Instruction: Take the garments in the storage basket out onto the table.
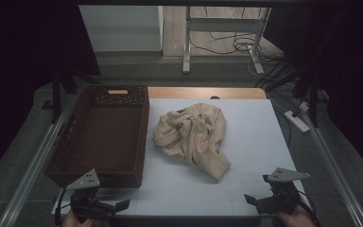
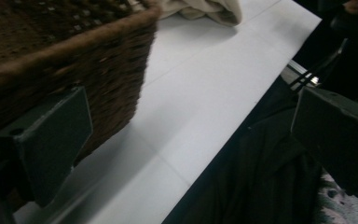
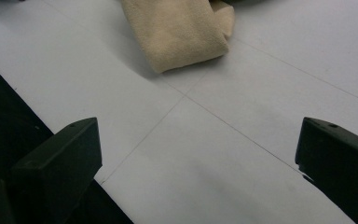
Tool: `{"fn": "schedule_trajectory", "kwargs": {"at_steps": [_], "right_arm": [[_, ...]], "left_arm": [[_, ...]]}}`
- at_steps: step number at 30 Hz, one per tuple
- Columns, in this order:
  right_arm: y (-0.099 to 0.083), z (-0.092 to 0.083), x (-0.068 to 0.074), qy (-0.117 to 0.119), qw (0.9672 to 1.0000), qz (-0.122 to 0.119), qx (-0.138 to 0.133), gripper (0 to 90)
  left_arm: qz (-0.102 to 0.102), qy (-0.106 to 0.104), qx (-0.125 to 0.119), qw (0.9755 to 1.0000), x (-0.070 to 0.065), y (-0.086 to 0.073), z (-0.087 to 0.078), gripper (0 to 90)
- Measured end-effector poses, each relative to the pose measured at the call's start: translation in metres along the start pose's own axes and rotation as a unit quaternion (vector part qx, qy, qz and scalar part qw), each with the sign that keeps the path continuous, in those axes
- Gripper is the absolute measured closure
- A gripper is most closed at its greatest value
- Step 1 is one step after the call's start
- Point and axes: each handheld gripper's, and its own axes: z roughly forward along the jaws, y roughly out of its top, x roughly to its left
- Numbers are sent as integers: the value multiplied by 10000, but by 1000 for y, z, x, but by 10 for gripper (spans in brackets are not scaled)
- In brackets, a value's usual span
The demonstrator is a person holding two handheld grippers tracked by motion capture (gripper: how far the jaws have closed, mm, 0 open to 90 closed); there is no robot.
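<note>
High view: basket (image 1: 99, 135), cloth (image 1: 194, 135) | both tongs (image 1: 116, 206) (image 1: 253, 201) released, empty

no readable text, no labels, no brands, no numbers, no signs

Dark brown rectangular woven wicker basket (image 1: 78, 142): rough, matt weave. Crumpled beige cloth (image 1: 194, 131): soft, fuzzy nap. White table sheet (image 1: 246, 146): smooth, matt. Black gripper jaws: matt, hard-looking.

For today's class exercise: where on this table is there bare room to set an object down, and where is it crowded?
Free: the white mat right of the cloth, and the front strip between both grippers. Crowded: the left side, taken by the basket, cloth close beside it.
</note>
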Motion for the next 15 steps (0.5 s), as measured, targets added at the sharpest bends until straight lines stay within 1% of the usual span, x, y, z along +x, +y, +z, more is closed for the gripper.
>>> {"fn": "schedule_trajectory", "kwargs": {"at_steps": [2,6,9,13,15], "right_arm": [[0,0,0,-1,10000,-2,1,5],[0,-1,0,6,10000,12,-8,5],[0,-1,0,0,10000,2,-11,5],[0,-1,-1,2,10000,-14,-20,5],[0,-1,-1,11,10000,0,-40,6]], "left_arm": [[-49,-1,-72,10000,2,-2,-4,0],[-46,187,-80,9998,6,-6,-11,0],[-112,230,-147,9996,9,-8,-16,0],[-160,266,-185,9993,13,-11,-21,0],[-157,342,-147,9992,14,-12,-23,0]]}}
